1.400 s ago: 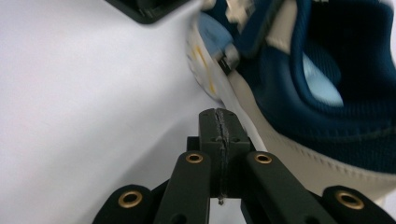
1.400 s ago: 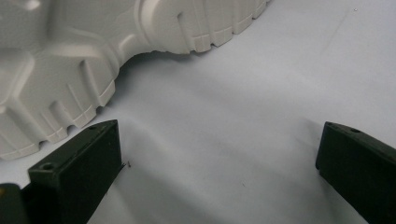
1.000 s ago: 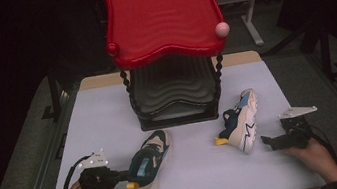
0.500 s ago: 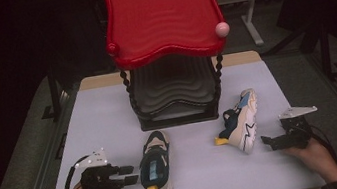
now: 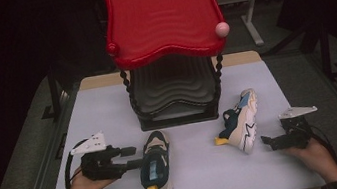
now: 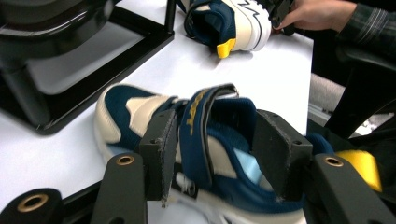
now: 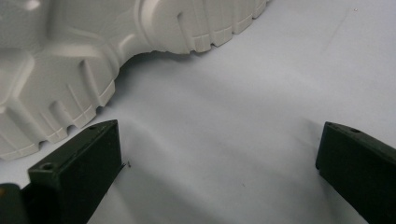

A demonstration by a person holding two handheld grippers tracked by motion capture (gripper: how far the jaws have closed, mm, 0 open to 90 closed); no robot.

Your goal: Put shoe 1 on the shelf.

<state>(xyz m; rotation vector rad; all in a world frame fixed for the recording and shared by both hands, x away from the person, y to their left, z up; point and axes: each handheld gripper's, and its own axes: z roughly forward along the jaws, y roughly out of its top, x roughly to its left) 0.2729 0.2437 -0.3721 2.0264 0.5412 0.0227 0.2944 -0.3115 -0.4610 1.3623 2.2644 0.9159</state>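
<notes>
A navy and cream shoe [image 5: 156, 169] stands upright on its sole at the table's front, toe pointing away. My left gripper [image 5: 133, 158] is at its left side. In the left gripper view the jaws have just been opening and stand apart, with the shoe's navy strap [image 6: 201, 130] between the pads [image 6: 161, 149] and the far pad clear of it. The matching shoe [image 5: 239, 122] lies on its side to the right, its yellow heel tab [image 6: 225, 47] showing. My right gripper [image 5: 267, 141] stands open just right of it, with nothing between its fingers and the pale sole [image 7: 70, 56] ahead.
A rack with a wavy red top shelf [image 5: 162, 17] and a black lower shelf [image 5: 173, 91] stands at the middle back of the white table [image 5: 199, 176]. Its black base frame [image 6: 116, 70] lies close beyond the near shoe. Dark floor surrounds the table.
The near shoe has turned from a slant to pointing straight away. My left gripper has let go of it, opened and lifted a little. The right gripper and the other shoe have not moved.
</notes>
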